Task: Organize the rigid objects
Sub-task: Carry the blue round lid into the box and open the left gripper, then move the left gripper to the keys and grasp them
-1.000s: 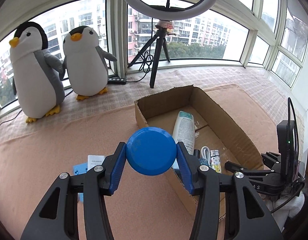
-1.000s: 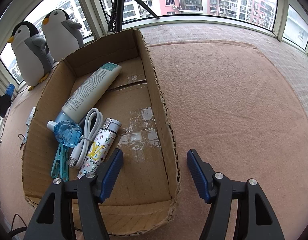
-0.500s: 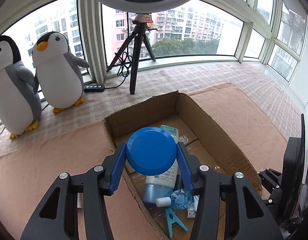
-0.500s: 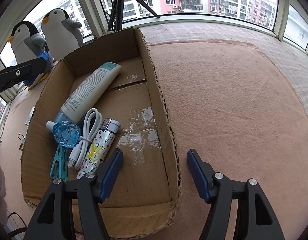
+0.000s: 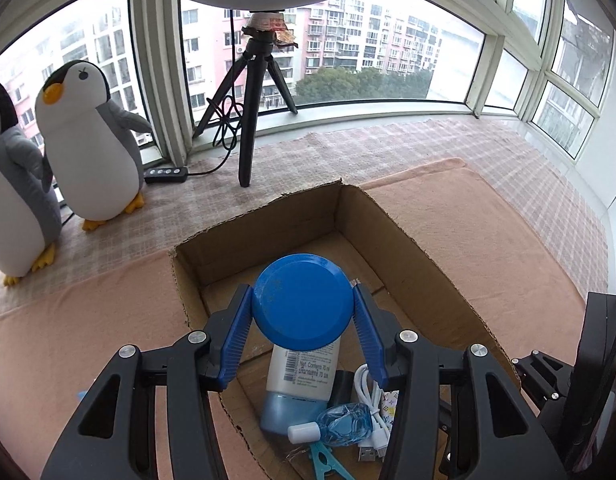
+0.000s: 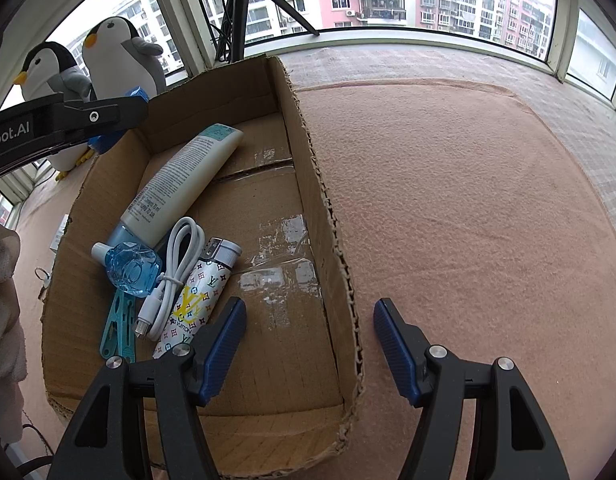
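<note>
A round blue lid [image 5: 303, 302] sits between the pads of my left gripper [image 5: 302, 300], whose jaws are opening slightly while the pads still touch its rim. It hangs over the open cardboard box [image 5: 267, 232], above a white cream tube [image 5: 303, 372]. In the right wrist view the box [image 6: 320, 200] holds the tube [image 6: 183, 184], a small blue bottle [image 6: 131, 268], a white cable [image 6: 175, 272], a patterned lighter [image 6: 195, 304] and a teal peg [image 6: 117, 328]. My right gripper [image 6: 308, 312] is open, straddling the box's right wall with nothing held.
Two plush penguins [image 5: 87, 148] stand by the window at the left. A black tripod [image 5: 247, 120] with a ring light stands behind the box. Pink carpet [image 6: 468, 220] stretches to the right of the box. A gloved hand [image 6: 3, 292] shows at the left edge.
My left gripper has carried the blue lid rightward, from beside the box's left wall to above its inside. The right gripper has kept still.
</note>
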`<state>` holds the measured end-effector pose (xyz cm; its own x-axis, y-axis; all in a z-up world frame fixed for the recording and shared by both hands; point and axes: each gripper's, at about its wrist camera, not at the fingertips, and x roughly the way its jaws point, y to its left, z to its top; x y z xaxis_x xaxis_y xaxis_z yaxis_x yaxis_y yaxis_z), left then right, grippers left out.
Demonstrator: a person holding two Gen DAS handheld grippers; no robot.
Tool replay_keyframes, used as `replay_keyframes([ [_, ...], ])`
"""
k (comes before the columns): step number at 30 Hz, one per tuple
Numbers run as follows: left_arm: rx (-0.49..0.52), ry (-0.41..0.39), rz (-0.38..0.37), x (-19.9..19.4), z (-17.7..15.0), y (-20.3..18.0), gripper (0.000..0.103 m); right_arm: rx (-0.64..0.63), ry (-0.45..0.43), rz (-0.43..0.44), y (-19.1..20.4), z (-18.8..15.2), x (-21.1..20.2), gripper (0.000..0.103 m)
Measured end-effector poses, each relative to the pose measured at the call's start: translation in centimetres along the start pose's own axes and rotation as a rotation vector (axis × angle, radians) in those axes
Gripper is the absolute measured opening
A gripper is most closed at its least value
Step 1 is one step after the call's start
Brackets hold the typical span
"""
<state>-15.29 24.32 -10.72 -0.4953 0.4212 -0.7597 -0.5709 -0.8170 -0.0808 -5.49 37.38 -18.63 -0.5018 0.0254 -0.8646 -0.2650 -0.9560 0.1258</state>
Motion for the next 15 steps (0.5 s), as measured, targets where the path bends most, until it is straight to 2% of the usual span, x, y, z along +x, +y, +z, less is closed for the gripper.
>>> replay_keyframes([
  [1,0.0,0.0,-0.001,-0.04,0.05,-0.03,0.064,0.001,0.0,0.0,-0.01,0.0,0.0,0.063],
  [3,-0.005,-0.013,0.0,-0.31,0.16,0.03,0.081,0.0,0.0,0.0,-0.02,0.02,0.01,0.063],
  [15,-0.021,0.005,0.001,-0.46,0.13,0.19,0.081,-0.001,0.001,0.0,0.06,-0.01,0.17,0.063],
])
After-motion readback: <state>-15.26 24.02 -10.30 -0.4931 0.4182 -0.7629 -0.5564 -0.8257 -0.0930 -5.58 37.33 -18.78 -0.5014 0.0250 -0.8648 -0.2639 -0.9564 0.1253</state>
